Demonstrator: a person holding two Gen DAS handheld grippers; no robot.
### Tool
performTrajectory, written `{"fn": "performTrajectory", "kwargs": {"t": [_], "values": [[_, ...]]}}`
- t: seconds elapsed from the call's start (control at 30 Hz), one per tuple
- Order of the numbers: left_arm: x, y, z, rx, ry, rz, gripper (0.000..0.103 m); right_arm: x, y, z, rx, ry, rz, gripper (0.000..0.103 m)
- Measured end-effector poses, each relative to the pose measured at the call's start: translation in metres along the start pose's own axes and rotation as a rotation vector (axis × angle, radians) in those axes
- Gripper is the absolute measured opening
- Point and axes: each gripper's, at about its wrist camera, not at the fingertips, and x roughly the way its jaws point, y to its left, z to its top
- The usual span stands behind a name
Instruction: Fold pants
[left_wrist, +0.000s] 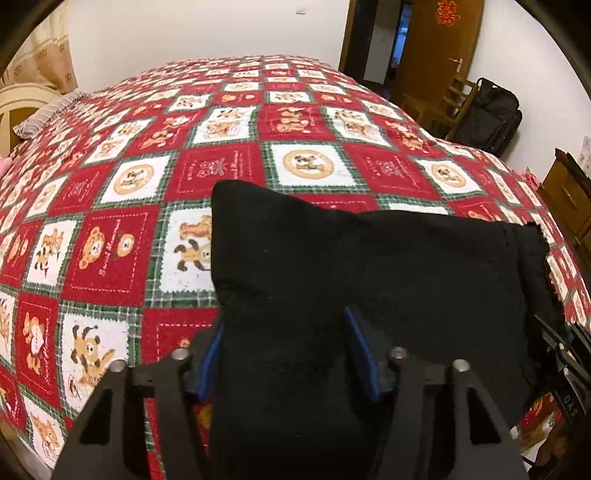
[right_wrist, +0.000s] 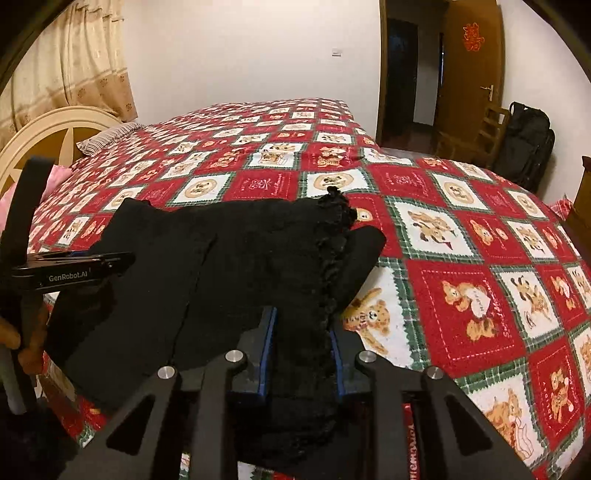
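Black pants (left_wrist: 369, 266) lie folded on the red patchwork bedspread (left_wrist: 110, 251) near the bed's front edge. My left gripper (left_wrist: 284, 354) has its blue pads wide apart with the black cloth lying between them, at the pants' left end. My right gripper (right_wrist: 303, 354) stands with its pads on either side of the ruffled waistband (right_wrist: 332, 236) at the pants' (right_wrist: 221, 258) right end. The pads look spread, not pressed together. The left gripper also shows at the left edge of the right wrist view (right_wrist: 74, 269).
The bedspread (right_wrist: 461, 229) stretches far ahead. A striped pillow (right_wrist: 107, 138) and a cream headboard (right_wrist: 48, 129) are at the far left. A wooden door (right_wrist: 472, 85), a wooden chair (right_wrist: 487, 133), a black bag (right_wrist: 528, 140) and a wooden dresser (left_wrist: 569, 199) stand to the right.
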Motion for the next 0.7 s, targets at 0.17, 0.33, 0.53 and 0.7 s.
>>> {"fn": "performTrajectory", "kwargs": {"t": [0.17, 0.33, 0.53, 0.7], "values": [[-0.009, -0.001, 0.001, -0.004, -0.031, -0.004, 0.020, -0.012, 0.003, 0.006, 0.010, -0.033, 0.014, 0.015], [-0.013, 0.006, 0.003, -0.035, -0.037, -0.041, 0.014, -0.026, 0.012, 0.019, -0.019, -0.064, 0.032, 0.013], [-0.016, 0.012, 0.004, -0.076, -0.040, -0.084, 0.013, -0.021, 0.004, 0.018, 0.019, -0.043, 0.048, 0.013], [-0.030, 0.013, 0.009, -0.078, -0.071, -0.109, 0.012, -0.028, 0.007, 0.022, -0.003, -0.072, 0.061, 0.012]]}}
